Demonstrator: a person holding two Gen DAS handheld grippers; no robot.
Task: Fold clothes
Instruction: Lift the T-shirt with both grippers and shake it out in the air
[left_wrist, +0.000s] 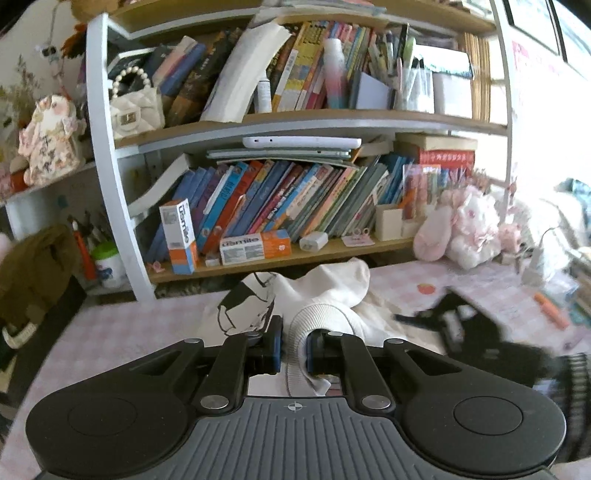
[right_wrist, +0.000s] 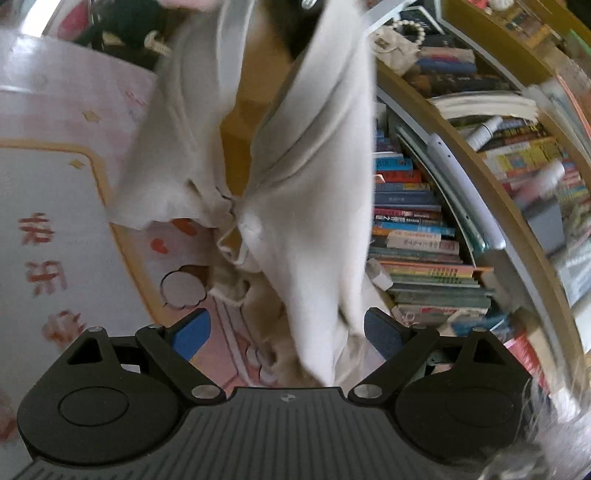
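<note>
- White ribbed knit, the cuff or hem of the garment (left_wrist: 317, 325), sits right between your left gripper (left_wrist: 293, 345) fingers (left_wrist: 274, 343), which are pinched together on it.
- From that pinch the garment runs away toward 12 o'clock in the left wrist view, bunched on the pink table (left_wrist: 122, 332) in front of the bookshelf (left_wrist: 295, 122); a black-and-white printed part (left_wrist: 243, 306) lies at about 11 o'clock of the fingers.
- In the left wrist view your right gripper (left_wrist: 461, 325) shows as a dark blur at 3 o'clock, over the far side of the garment.
- In the right wrist view your right gripper (right_wrist: 284, 332) has its fingers (right_wrist: 192, 332) spread wide; nothing is pinched.
- The pale cloth (right_wrist: 306, 206) hangs there in a long drape from 12 o'clock down to 6 o'clock, its lower point dropping between the spread fingers, nearer the right-hand one; whether it brushes that pad you cannot tell through the blur.
- A drawstring (right_wrist: 229, 243) dangles from the gathered middle of the cloth, above the patterned mat (right_wrist: 55, 221) at 9 o'clock.
- Stacked books (right_wrist: 417, 236) fill the 3 o'clock side of the right wrist view.
</note>
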